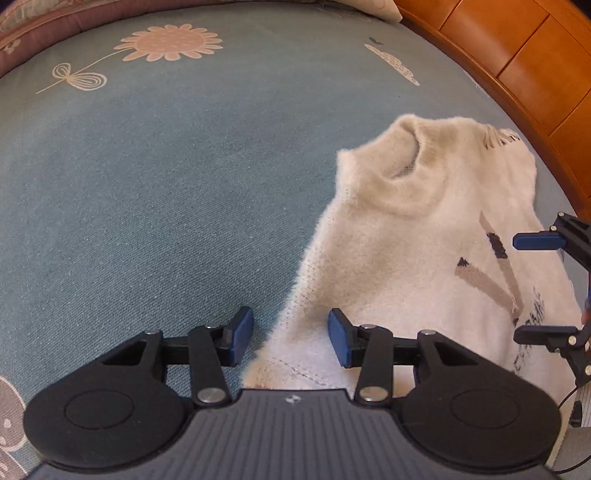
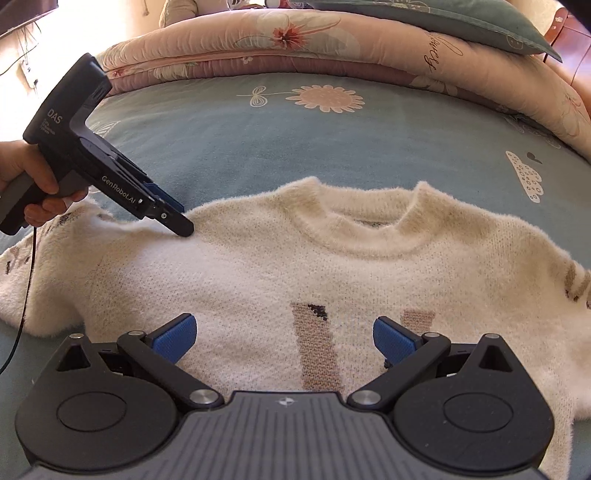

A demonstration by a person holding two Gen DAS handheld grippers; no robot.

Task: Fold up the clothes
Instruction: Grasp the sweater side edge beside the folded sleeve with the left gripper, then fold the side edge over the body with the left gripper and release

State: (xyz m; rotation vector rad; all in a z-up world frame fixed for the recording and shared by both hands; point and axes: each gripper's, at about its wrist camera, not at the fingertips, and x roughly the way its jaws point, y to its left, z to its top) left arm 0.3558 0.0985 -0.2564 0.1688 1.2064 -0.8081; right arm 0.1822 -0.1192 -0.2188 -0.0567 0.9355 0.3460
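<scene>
Fluffy cream sweater (image 2: 258,266) lies spread flat, front up, on the blue bedsheet (image 1: 147,184). Left claw (image 1: 291,334) gapes released over its shoulder edge; right claw (image 2: 284,334) gapes above the chest. Pinching only loose fuzz could let the fabric slip mid-fold.

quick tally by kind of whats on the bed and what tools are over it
sweater: 1, cream, lying flat on the blue bedsheet
quilts: 1 folded pile at the far edge
pillow: 1, grey-green, on the pile
tools: 2, left tool and right tool, both open
total: 5
</scene>
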